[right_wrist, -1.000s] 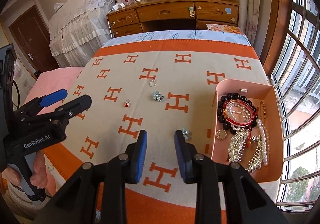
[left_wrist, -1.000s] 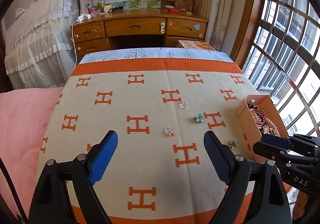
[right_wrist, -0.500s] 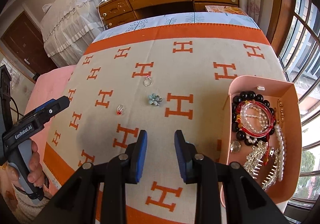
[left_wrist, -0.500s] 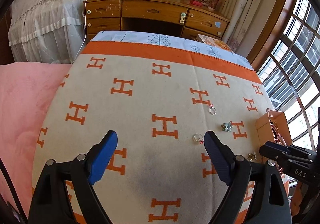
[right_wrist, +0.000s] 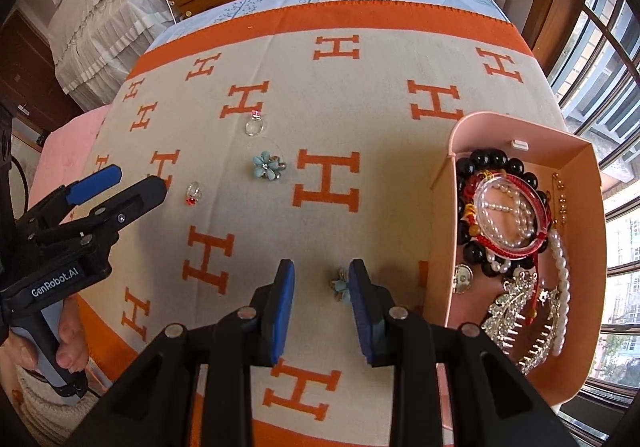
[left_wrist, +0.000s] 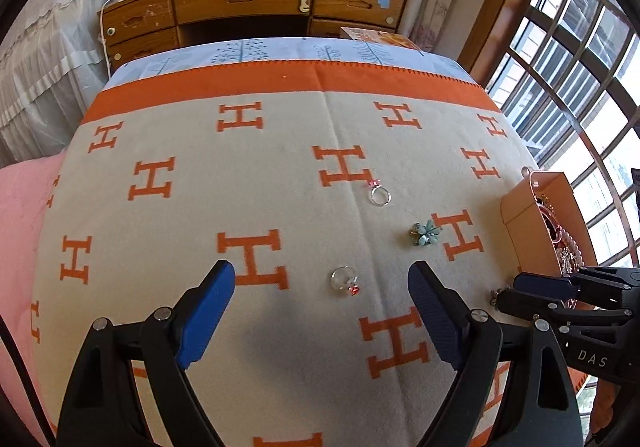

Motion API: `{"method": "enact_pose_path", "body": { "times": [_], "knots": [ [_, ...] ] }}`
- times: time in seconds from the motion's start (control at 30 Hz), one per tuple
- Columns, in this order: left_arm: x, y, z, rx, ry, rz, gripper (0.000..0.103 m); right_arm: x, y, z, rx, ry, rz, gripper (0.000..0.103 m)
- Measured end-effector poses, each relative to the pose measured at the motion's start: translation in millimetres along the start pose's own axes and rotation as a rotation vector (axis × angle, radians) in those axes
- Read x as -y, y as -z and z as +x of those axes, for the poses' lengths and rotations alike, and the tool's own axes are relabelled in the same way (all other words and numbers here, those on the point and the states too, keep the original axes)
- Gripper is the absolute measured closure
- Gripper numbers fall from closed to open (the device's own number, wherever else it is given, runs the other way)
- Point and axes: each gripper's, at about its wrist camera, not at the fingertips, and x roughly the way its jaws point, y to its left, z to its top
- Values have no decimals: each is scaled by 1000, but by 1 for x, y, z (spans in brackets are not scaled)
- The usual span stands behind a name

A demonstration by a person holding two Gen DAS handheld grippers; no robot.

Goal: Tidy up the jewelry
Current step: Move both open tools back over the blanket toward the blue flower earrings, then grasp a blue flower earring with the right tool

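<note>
Surface is a bed under an H-patterned blanket [right_wrist: 360, 119]; landmark for all positions is the pink box [right_wrist: 516, 135] at its right edge.

Far left of the box: left gripper [left_wrist: 320, 311], jaws spread wide and released, nothing between the pads. The red-stone ring [left_wrist: 345, 281] lies on the blanket within the span of the open jaws, untouched. A hand [right_wrist: 66, 343] holds this tool's grip at the left of the right wrist view.

Nearer the box: pink-stone ring [left_wrist: 379, 194] on the far side, then the blue flower brooch [left_wrist: 426, 232], both lying loose and well apart from each other.

Just left of the box: right gripper [right_wrist: 322, 303], jaws partly closed but clear of each other. The small blue flower piece [right_wrist: 339, 284] lies on the blanket just ahead of the tips, close to the right pad; contact cannot be told. Not gripped.

Inside the box: black bead bracelet [right_wrist: 494, 163], red bangle [right_wrist: 508, 215], pearl strand [right_wrist: 562, 259], silver hair comb [right_wrist: 520, 311].

Handling, judged: rings are light, hard, smooth and thin, lying flat on soft nap; they may slide or press into the blanket. Best taken across the band, pads low to the cloth. Flower pieces have delicate petals; grip at the centre, gently.

Obstructions: the near box wall stands close to the right gripper; the box is already crowded, so anything dropped in lands on tangle-prone strands.
</note>
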Motion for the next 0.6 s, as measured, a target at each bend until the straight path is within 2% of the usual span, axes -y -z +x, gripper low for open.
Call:
{"method": "enact_pose_path", "body": {
  "times": [0.27,0.43,0.5,0.6],
  "knots": [
    [33,-23,29,-39,32,85,16,4,3,12,-58,83,33,74],
    [42,-32,42,-73,55,92,17,-3,7,17,-66,109,-1,80],
    [44,-36,46,-82,65,91,22,-5,8,18,-57,130,-17,85],
    [49,-39,49,-97,77,103,25,-4,10,16,-47,104,-17,86]
  ]
}}
